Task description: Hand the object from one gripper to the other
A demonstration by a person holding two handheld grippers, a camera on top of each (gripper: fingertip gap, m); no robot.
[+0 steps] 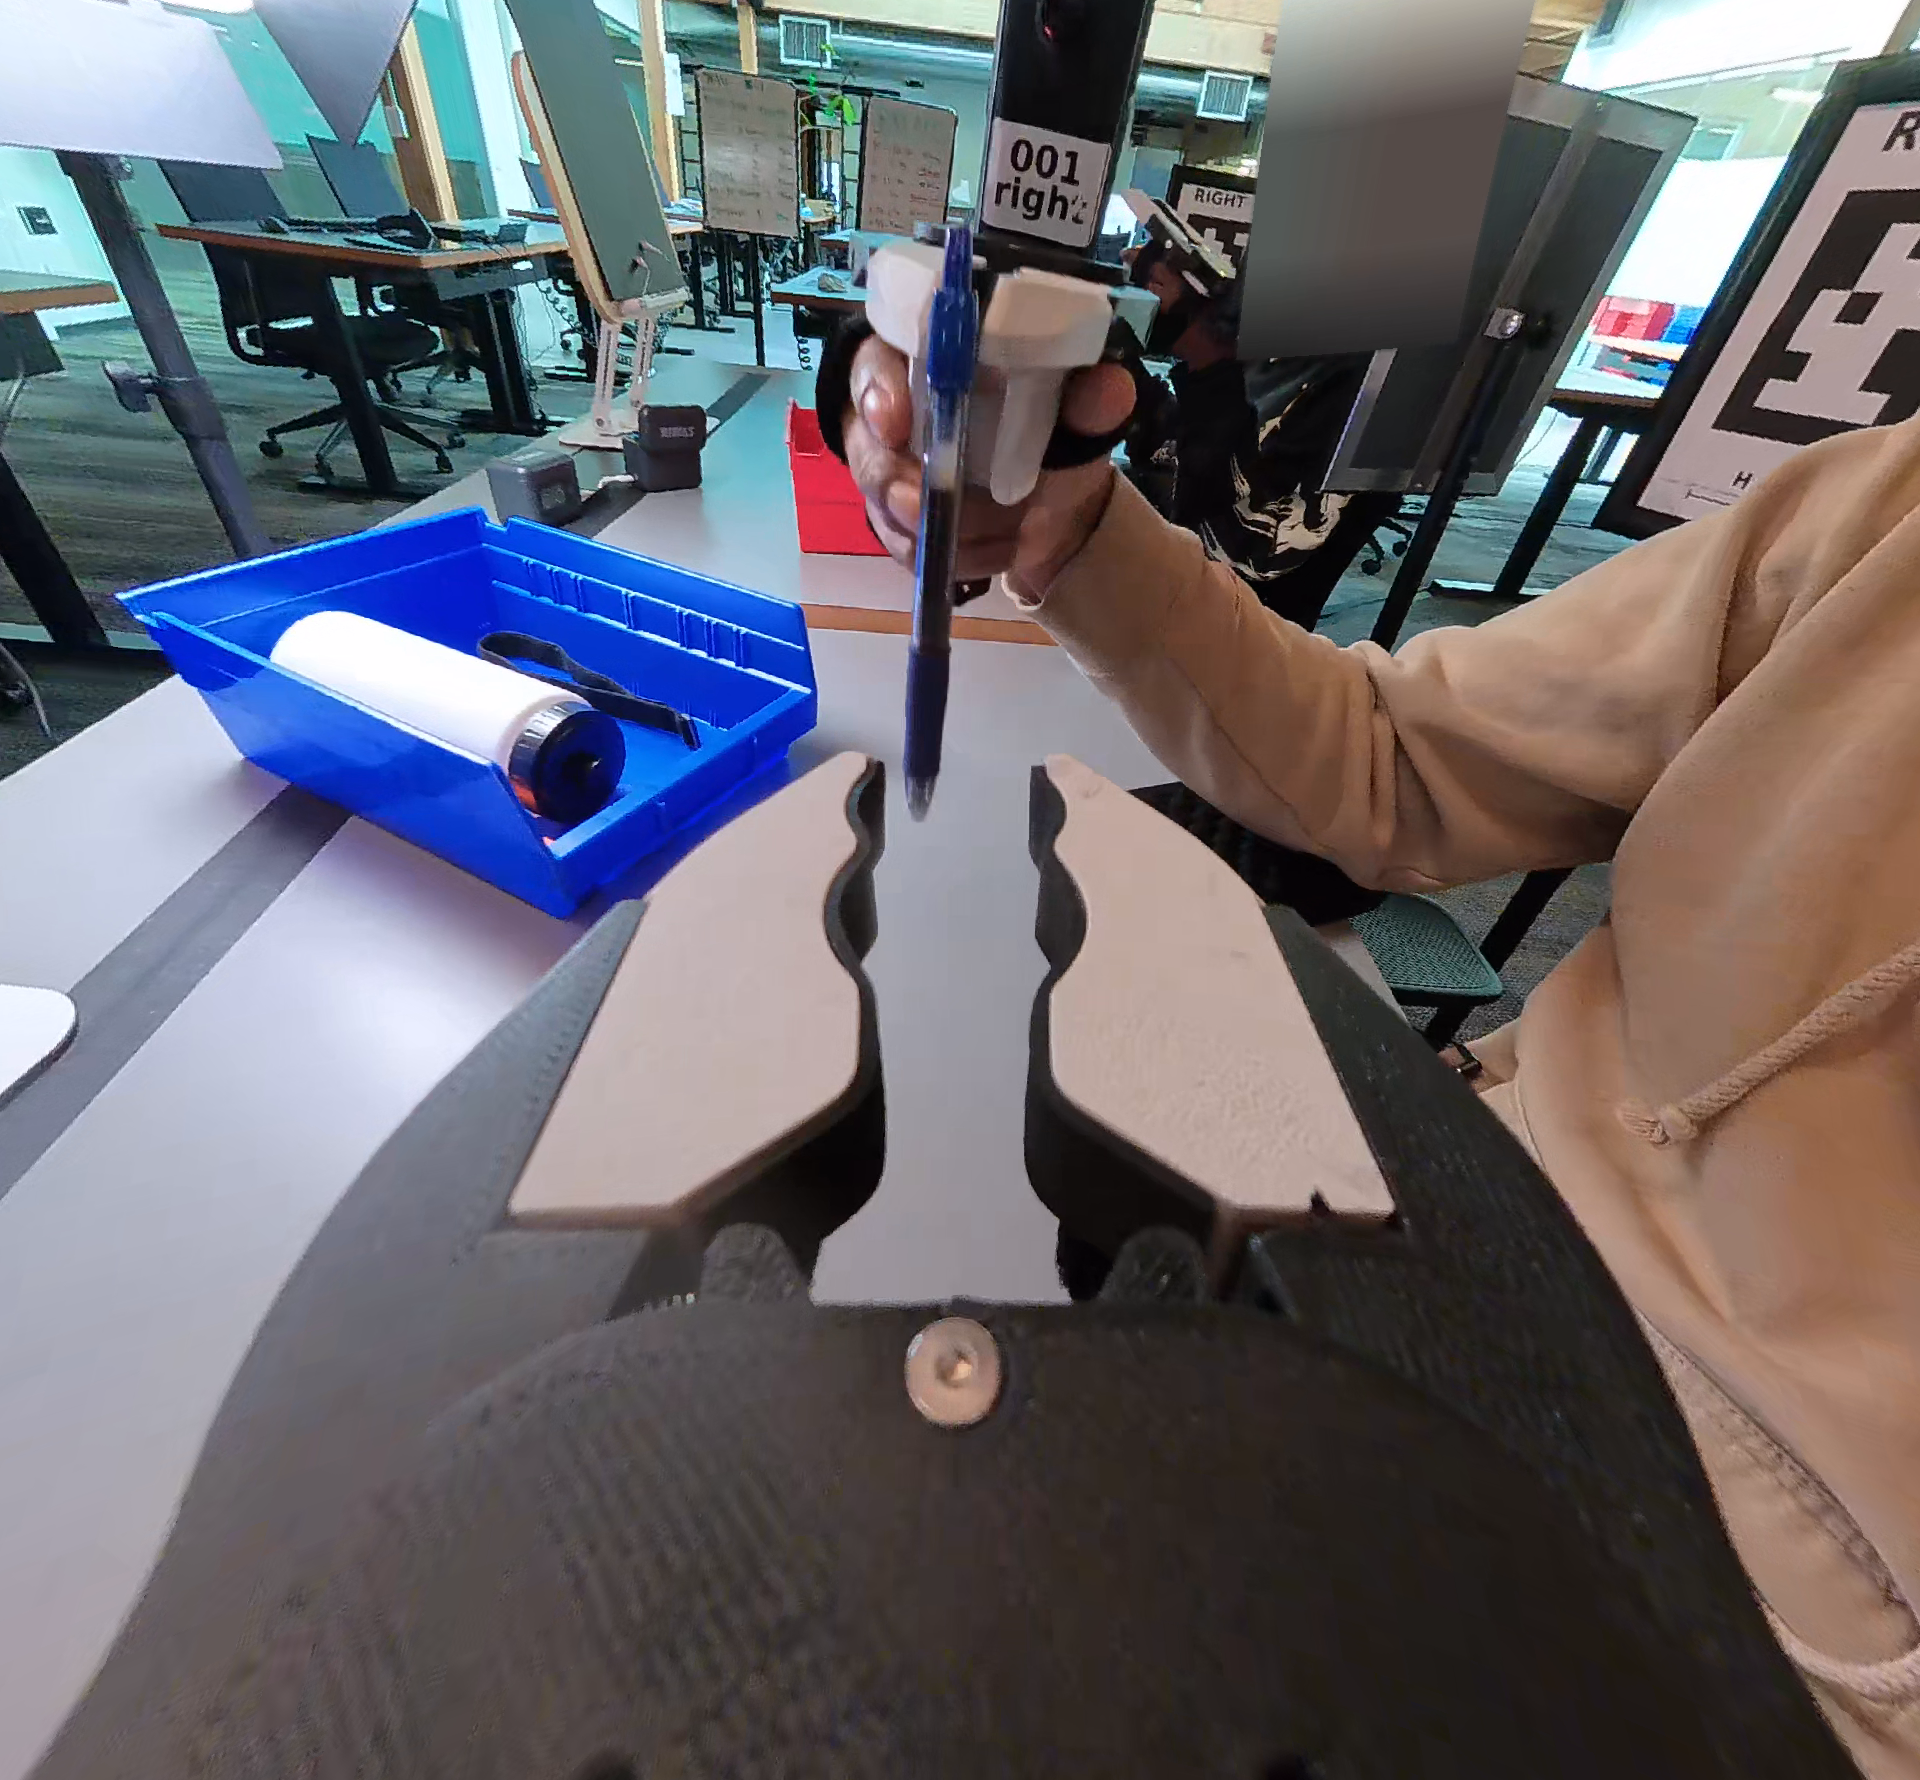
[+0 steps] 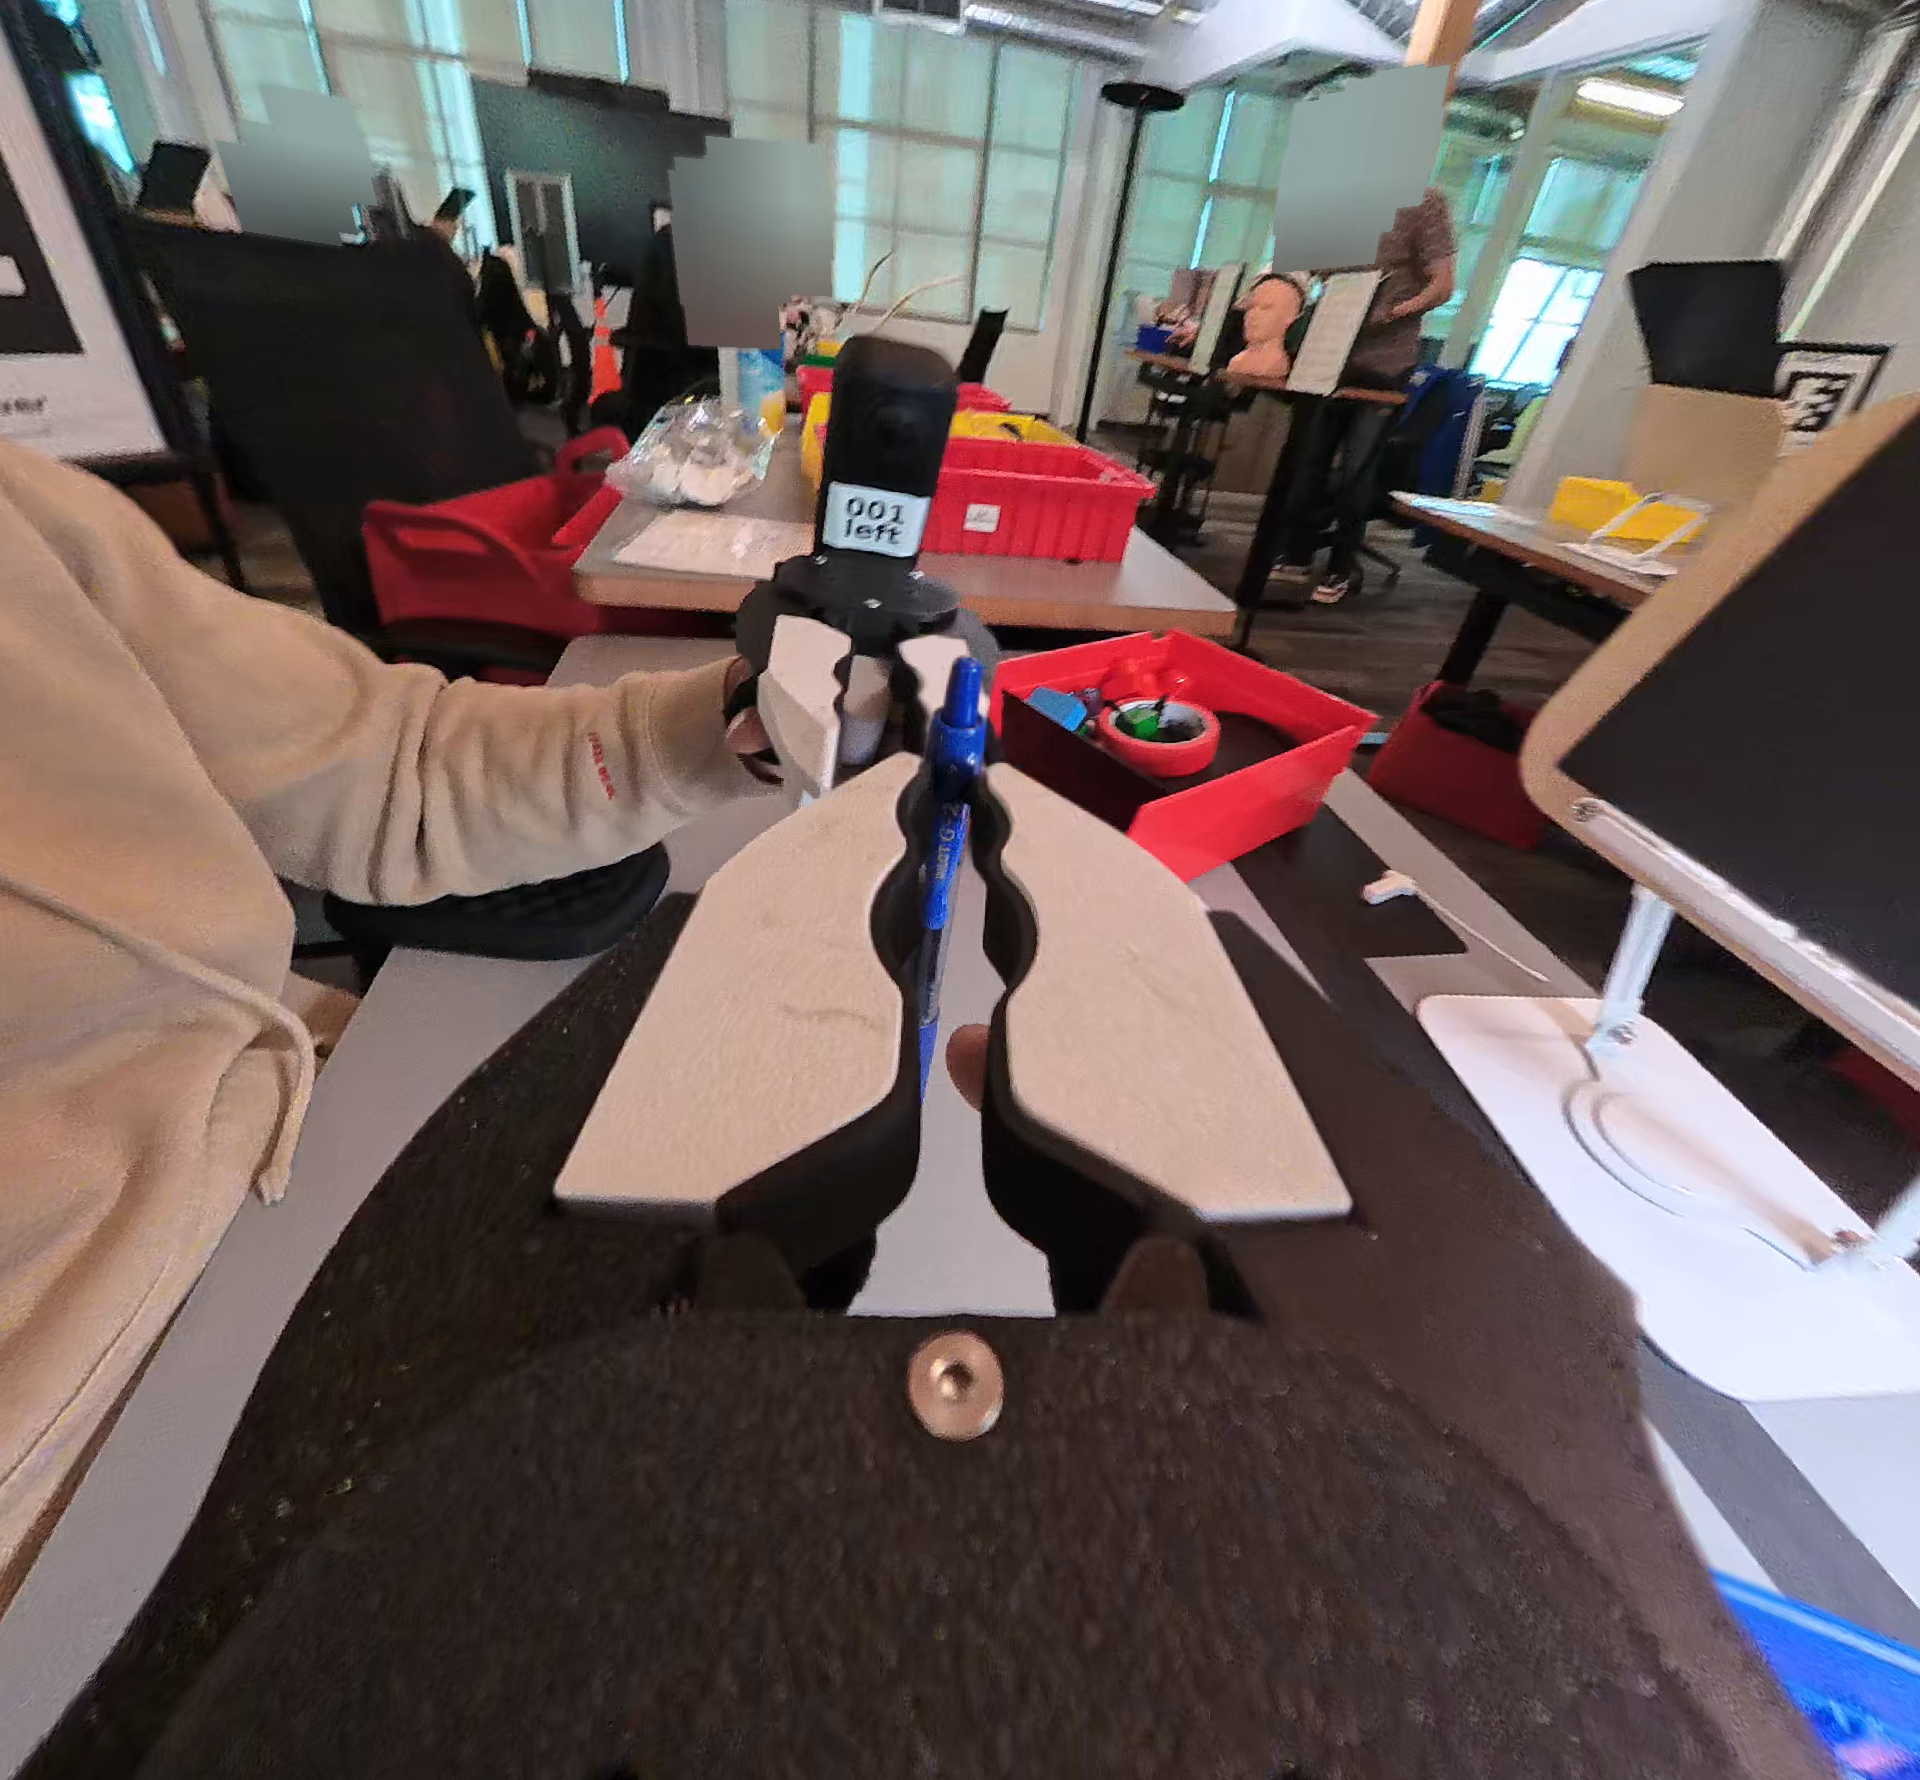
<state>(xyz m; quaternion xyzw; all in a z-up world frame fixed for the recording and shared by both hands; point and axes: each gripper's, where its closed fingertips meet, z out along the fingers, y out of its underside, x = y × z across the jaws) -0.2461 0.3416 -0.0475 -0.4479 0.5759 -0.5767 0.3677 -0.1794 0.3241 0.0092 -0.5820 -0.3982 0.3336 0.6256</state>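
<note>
Grey table (image 1: 187, 1055) in open office, right gripper (image 2: 951, 800) clamping blue pen (image 2: 951, 826), left gripper (image 1: 956, 795) parted, empty

Blue pen (image 1: 940, 525), blue bin (image 1: 468, 691), red tray (image 2: 1195, 764), seemingly black-cored white roll (image 1: 436, 691).

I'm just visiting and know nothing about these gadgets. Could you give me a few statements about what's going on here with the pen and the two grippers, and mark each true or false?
1. The right gripper grips a blue pen. True.
2. The left gripper is clamped on the pen too. False: its jaws stand open, the pen's tip just ahead of them.
3. The pen hangs roughly upright. True.
4. The blue bin holds nothing. False: a white roll and a black strap lie in it.
</note>
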